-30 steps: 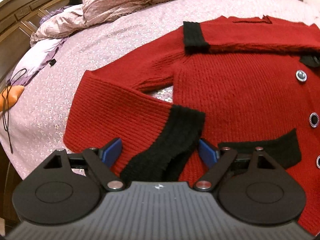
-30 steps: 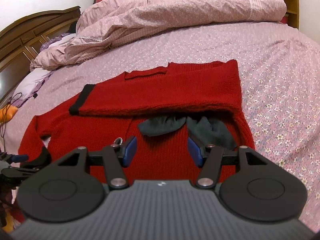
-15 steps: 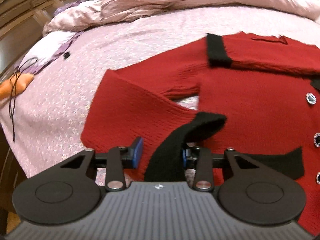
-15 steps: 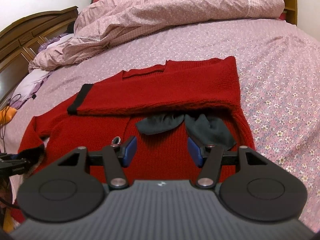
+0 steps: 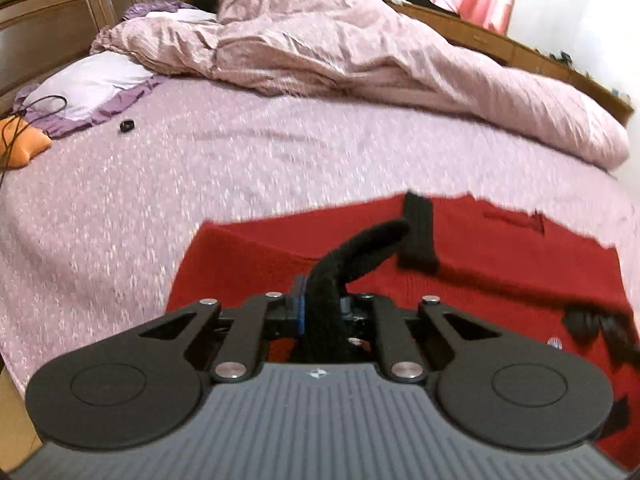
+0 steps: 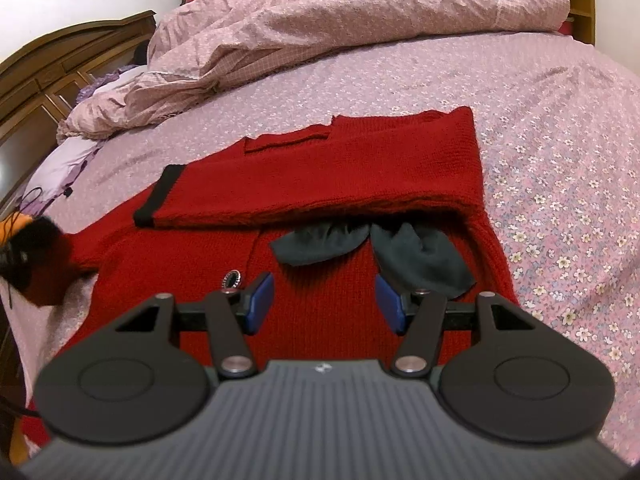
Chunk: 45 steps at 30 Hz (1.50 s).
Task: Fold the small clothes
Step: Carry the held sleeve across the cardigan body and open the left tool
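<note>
A small red knit cardigan (image 6: 320,176) with black cuffs and a dark collar (image 6: 416,256) lies on the bed. One sleeve is folded across its chest, its black cuff (image 6: 158,196) pointing left. My left gripper (image 5: 320,304) is shut on the black cuff of the other sleeve (image 5: 360,252) and holds it lifted above the cardigan (image 5: 500,256); it shows blurred at the left edge of the right wrist view (image 6: 36,240). My right gripper (image 6: 324,300) is open and empty, hovering over the cardigan's front near a button (image 6: 231,280).
A crumpled pink duvet (image 6: 340,28) lies along the far side of the bed. A wooden headboard (image 6: 60,72) is on the left. A lilac pillow (image 5: 88,88), an orange item with a black cord (image 5: 24,144) and a small black object (image 5: 126,125) lie far left.
My left gripper closed on the sleeve's black cuff and lifted it, carrying the sleeve up and over toward the cardigan's body. My right gripper stayed open in place.
</note>
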Available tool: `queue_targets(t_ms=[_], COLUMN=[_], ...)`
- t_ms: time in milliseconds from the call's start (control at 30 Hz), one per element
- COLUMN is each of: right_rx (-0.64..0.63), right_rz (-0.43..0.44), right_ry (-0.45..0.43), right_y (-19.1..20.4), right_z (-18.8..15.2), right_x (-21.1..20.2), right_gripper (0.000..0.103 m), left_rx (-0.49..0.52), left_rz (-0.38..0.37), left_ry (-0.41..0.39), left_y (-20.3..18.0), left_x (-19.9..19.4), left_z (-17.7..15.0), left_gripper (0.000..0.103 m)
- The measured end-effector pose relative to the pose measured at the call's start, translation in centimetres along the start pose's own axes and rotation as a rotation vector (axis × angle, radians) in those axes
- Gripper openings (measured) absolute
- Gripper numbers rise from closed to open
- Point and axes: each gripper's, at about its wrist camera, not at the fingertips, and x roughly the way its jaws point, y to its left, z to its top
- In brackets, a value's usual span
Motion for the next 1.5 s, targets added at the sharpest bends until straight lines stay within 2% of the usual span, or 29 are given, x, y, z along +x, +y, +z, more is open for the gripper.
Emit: queue_targets(t_ms=[233, 367, 600, 733, 867, 1000, 1200, 1400, 1500], right_rx=[-0.010, 0.001, 0.024, 0.034, 0.048, 0.062, 0.081, 0.095, 0.111], right_rz=[0.010, 0.011, 0.016, 0.015, 0.007, 0.001, -0.007, -0.007, -0.008], right_ry=[-0.003, -0.006, -0.012, -0.010, -0.012, -0.006, 0.005, 0.024, 0.041], right_y=[0.1, -0.1, -0.6, -0.9, -1.5, -2.0, -2.7, -3.0, -3.2], right_z=[0.0, -0.1, -0.2, -0.4, -0.5, -0.6, -0.9, -1.2, -1.4], right_x=[-0.1, -0.1, -0.1, -0.2, -0.2, 0.1, 0.4, 0.9, 1.2], right_gripper=[0.058, 0.058, 0.058, 0.058, 0.058, 0.058, 0.058, 0.058, 0.058], left_rx=[0.009, -0.005, 0.025, 0.034, 0.052, 0.069, 0.105, 0.111, 0.146], left_rz=[-0.048, -0.101, -0.215, -0.301, -0.343, -0.340, -0.329, -0.318, -0.287], left_ry=[-0.089, -0.139, -0.201, -0.169, -0.112, -0.036, 0.053, 0.093, 0.110], left_y=[-2.8, -5.2, -11.7, -15.9, -19.5, -21.8, -23.0, -22.4, -22.5], left_x=[-0.6, -1.1, -0.9, 0.4, 2.9, 6.5, 10.6, 11.6, 11.1], left_z=[4.7, 7.6, 10.4, 9.8, 8.4, 6.1, 3.0, 1.7, 1.5], left_gripper=[0.014, 0.014, 0.014, 0.014, 0.014, 0.014, 0.014, 0.017, 0.025])
